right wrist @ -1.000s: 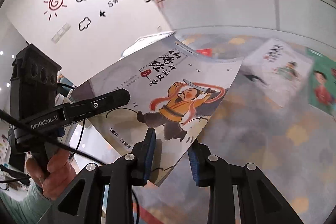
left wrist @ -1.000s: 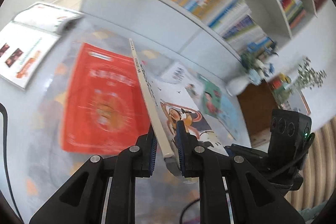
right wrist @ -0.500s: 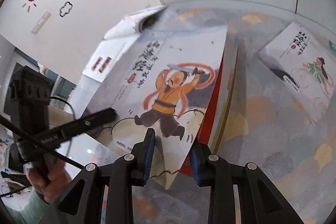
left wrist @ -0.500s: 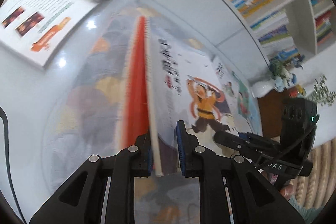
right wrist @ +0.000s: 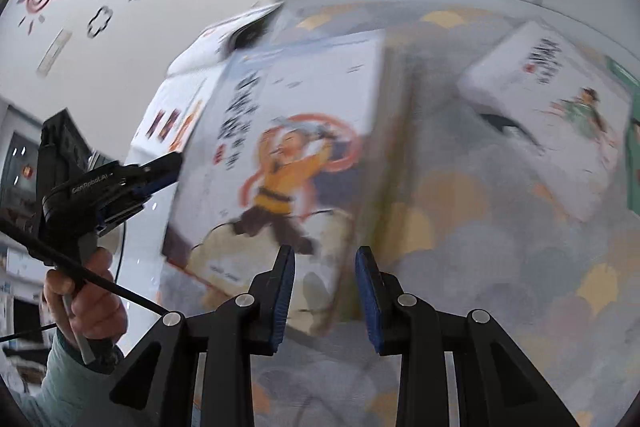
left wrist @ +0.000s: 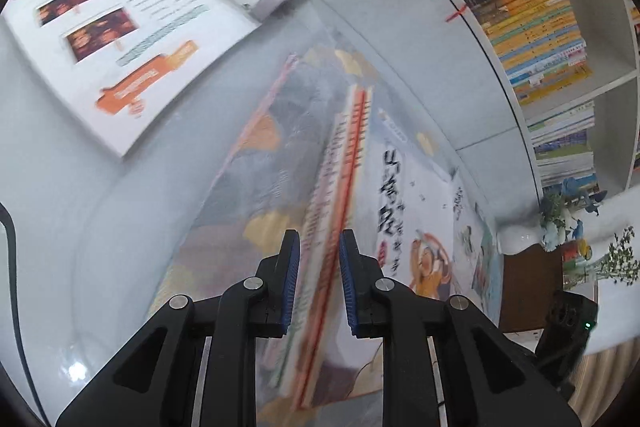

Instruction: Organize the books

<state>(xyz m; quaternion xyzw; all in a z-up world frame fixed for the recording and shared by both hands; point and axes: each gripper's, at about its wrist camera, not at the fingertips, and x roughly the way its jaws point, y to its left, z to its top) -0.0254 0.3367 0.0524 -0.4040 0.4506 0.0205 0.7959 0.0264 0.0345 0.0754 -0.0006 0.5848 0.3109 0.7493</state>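
A white book with an orange-robed warrior on its cover [right wrist: 288, 155] [left wrist: 416, 227] lies flat on a red book [left wrist: 352, 163], on a patterned mat [right wrist: 480, 227]. My left gripper [left wrist: 316, 239] [right wrist: 172, 163] is at the stack's spine side. Its jaws are opening, with the blurred book edges between the pads and not pressed. My right gripper [right wrist: 325, 255] hovers over the white book's near corner. Its jaws are narrowly apart: the corner passes under the left finger [right wrist: 282, 291], and the right pad is clear of it.
An open book [left wrist: 132, 39] lies on the pale floor to the left. Another white picture book [right wrist: 560, 99] and a green one [right wrist: 634, 147] lie to the right on the mat. A white bookcase [left wrist: 400, 7] with filled shelves stands behind. A person's hand [right wrist: 88, 299] holds the left gripper.
The white book has come down from a tilt in the air to lie flat on the red book. Both grippers have sunk with it, and the left jaws have widened a little.
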